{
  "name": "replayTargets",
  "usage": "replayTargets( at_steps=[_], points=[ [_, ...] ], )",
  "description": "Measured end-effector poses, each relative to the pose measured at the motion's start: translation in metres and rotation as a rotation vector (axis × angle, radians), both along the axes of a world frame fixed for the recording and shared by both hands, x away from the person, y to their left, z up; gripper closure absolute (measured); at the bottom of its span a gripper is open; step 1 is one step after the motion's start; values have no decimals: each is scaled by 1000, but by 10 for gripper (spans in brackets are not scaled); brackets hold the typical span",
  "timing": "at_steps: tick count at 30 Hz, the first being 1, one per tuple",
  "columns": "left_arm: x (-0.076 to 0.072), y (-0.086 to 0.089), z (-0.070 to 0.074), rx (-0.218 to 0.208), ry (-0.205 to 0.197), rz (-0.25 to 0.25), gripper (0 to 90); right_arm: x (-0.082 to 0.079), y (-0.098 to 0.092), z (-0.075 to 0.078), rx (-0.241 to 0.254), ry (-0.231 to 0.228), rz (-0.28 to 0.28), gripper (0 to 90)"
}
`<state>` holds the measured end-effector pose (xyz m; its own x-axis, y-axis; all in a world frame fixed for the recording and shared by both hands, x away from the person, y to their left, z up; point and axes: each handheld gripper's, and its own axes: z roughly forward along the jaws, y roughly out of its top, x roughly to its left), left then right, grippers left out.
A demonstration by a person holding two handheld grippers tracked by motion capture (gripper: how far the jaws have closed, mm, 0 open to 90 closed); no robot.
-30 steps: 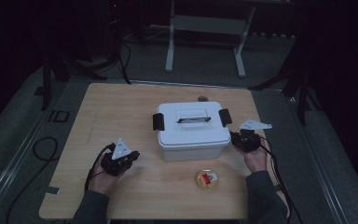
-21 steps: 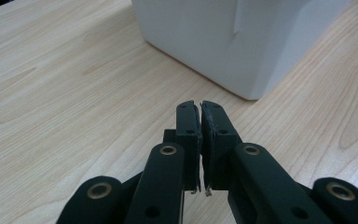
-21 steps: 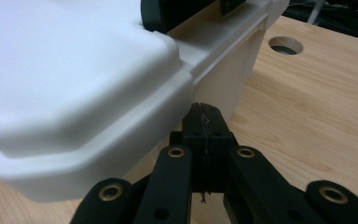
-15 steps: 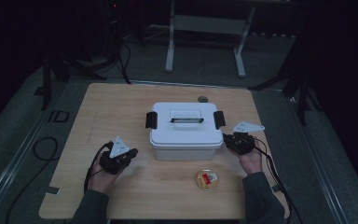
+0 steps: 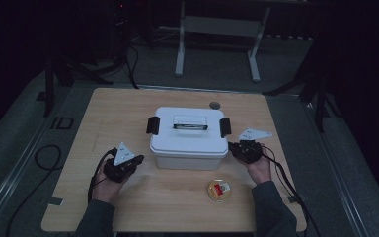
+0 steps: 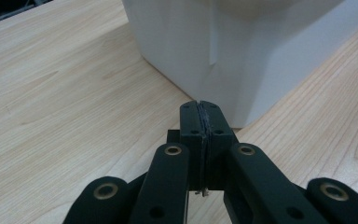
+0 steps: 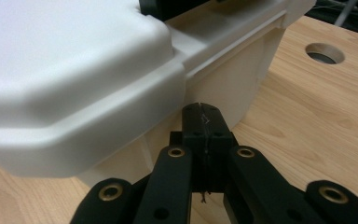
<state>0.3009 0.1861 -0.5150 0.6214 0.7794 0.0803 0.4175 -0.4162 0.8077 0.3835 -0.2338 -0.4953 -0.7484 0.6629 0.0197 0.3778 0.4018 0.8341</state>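
We see a white rectangular plastic box [image 5: 189, 140] with a lid, a flat handle on top and a black latch [image 5: 152, 125] at each short end, standing near the middle of a light wooden table [image 5: 128, 106]. The box has slid toward the left of the high view over the last second.

The left gripper [image 5: 138, 159] sits just beside the box's near left corner, low over the tabletop. In the left gripper view [image 6: 200, 108] its two black jaws are pressed flat together with nothing between them, and their tips point at the lower corner of the white wall; we cannot tell whether they touch it. These jaws have just finished closing.

The right gripper [image 5: 232, 146] is at the box's right end, below the right latch. In the right gripper view [image 7: 200, 112] its jaws are likewise closed on nothing, their tips tucked under the overhanging rim of the lid, against or just short of the box wall.

A small round clear-lidded dish [image 5: 219, 190] with something red and yellow inside lies on the table in front of the box, between our forearms. A round hole [image 5: 214, 105] sits in the tabletop behind the box.
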Motion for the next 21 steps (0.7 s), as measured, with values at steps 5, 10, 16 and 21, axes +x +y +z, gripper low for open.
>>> replayTargets(
  at_steps=[5, 10, 16, 21],
  points=[
    [0, 0, 1, -2, -5, 2, 892, 0, 3, 0, -3, -1, 8, 900],
    [8, 0, 4, -1, -18, 6, 894, 2, 5, 1, -13, -1, 11, 900],
    [25, 0, 9, -14, -26, 22, 899, -2, 8, 0, -12, -3, 26, 900],
    [42, 2, 9, -48, -19, 42, 900, -6, 10, 0, -26, -2, 59, 900]
  ],
)
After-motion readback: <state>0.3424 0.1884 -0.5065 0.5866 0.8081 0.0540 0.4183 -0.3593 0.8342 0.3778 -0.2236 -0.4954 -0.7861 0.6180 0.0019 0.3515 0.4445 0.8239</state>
